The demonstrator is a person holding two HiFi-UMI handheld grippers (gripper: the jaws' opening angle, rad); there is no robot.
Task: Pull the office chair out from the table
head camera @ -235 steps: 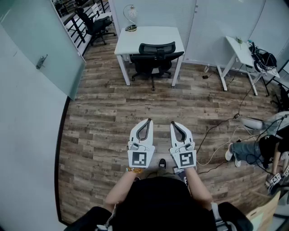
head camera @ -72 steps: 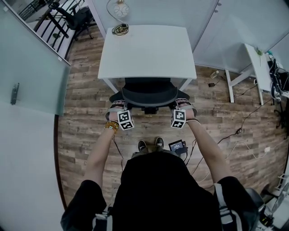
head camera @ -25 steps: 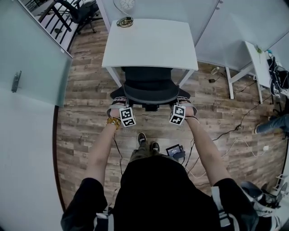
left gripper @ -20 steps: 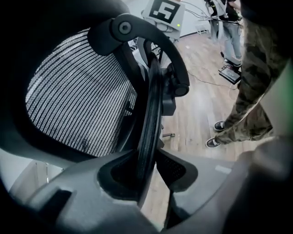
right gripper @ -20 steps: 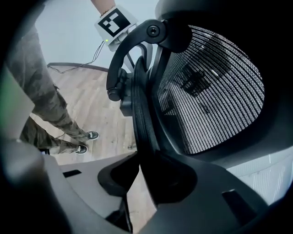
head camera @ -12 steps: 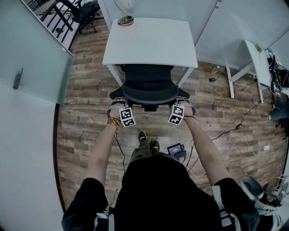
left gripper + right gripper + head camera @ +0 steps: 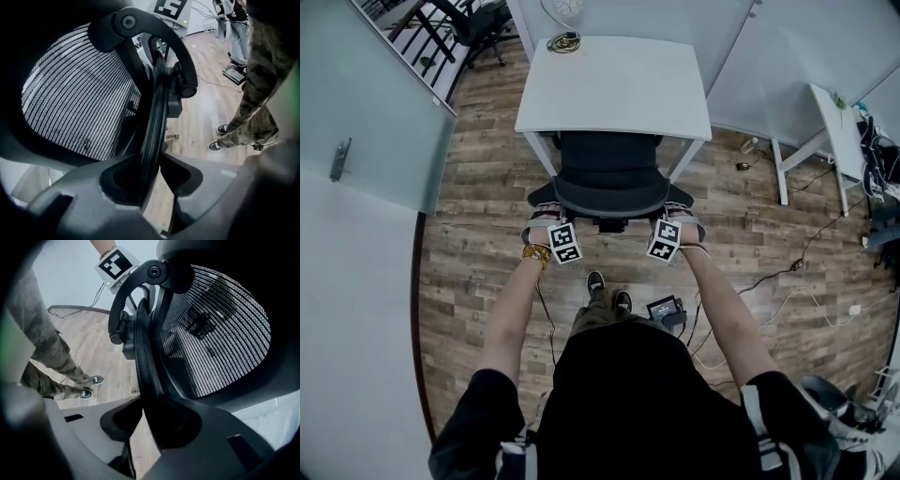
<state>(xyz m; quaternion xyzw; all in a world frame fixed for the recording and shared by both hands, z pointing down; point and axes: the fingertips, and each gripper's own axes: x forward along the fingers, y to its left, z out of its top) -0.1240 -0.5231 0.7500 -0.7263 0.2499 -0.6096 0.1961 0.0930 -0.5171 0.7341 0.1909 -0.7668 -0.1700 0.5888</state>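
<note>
- Two grips frame this moment. At the left, our left gripper [image 7: 542,221] pinches the left edge of the black mesh-backed office chair [image 7: 609,178], with the backrest rim caught between its jaws.
- Between our hands the chair's backrest runs crosswise, directly ahead of us. Its seat sits partly under the white rectangular counter [image 7: 614,84] beyond.
- At the right, our right gripper [image 7: 680,219] clamps the opposite edge of the rim, level with the left.
- We judge neither hand nearer, so the pull should come straight back toward our feet along the wood-plank floor [image 7: 478,244], and evenly, or the chair may swivel.
</note>
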